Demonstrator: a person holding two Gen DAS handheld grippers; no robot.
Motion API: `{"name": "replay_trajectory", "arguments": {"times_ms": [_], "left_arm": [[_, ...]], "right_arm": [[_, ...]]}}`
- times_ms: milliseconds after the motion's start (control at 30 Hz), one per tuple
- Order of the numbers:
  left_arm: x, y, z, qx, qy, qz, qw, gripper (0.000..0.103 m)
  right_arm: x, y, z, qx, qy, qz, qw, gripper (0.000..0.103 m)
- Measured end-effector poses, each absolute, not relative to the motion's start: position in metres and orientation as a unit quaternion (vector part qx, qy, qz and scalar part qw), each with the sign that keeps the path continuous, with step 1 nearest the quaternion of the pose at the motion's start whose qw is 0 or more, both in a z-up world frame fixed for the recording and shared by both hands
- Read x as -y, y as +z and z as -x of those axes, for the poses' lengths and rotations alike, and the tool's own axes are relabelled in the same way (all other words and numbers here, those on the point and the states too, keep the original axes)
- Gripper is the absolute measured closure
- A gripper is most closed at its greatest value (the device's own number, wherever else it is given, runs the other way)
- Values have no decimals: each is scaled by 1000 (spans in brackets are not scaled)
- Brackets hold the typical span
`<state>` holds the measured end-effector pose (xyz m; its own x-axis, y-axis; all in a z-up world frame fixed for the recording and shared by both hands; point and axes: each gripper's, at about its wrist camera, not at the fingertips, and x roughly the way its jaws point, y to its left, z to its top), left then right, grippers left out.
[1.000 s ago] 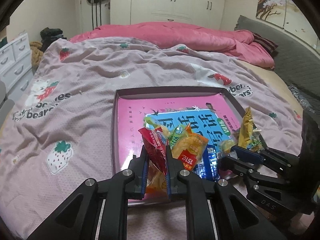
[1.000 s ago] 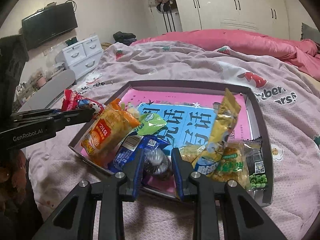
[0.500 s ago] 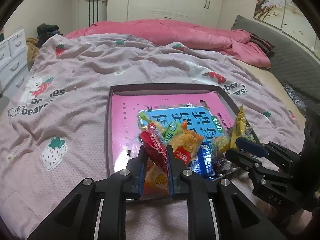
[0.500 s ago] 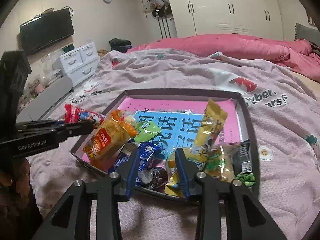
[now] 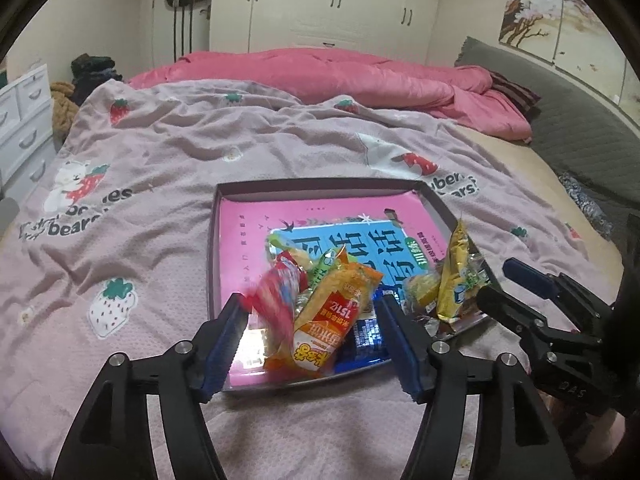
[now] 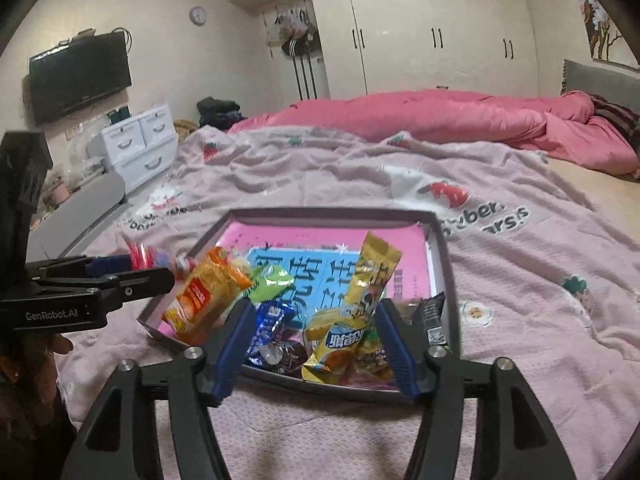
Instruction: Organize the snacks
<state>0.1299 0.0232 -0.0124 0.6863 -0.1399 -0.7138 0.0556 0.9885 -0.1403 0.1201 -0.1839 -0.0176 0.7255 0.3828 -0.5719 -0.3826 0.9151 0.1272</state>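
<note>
A dark shallow tray lined with a pink and blue book lies on the bed. Several snack packets are heaped at its near end. My left gripper hangs over that end and its jaws are opening. A blurred red packet drops free between them, beside an orange packet. My right gripper is also opening. Nothing is pinched in it. Beyond its fingers, a blue packet, a dark foil sweet and a yellow packet lie in the tray.
A lilac strawberry-print blanket covers the bed, with a pink quilt bunched at the far end. A white drawer unit and a wall television stand to the left. A hand holds the left gripper.
Both grippers went from shut to open. The left let go of the red packet, which is falling. The right released the dark foil sweet into the tray, then lifted and drew back.
</note>
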Motion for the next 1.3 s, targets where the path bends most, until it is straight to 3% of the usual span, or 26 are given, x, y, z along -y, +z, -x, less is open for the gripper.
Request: {"name": "replay_trajectory", "arguments": {"times_ms": [233, 600, 933, 1300], "left_arm": [[-27, 0, -102, -411, -54, 64, 908, 26], [-8, -6, -41, -448, -69, 81, 888, 24], [4, -10, -28, -459, -84, 76, 881, 23], [4, -11, -27, -466, -77, 73, 878, 24]], "right_arm": [[190, 0, -94, -305, 166, 20, 938, 32], [201, -7, -52, -369, 137, -12, 919, 27], [209, -7, -30, -378, 103, -6, 920, 14], [205, -6, -26, -376, 99, 11, 921, 11]]}}
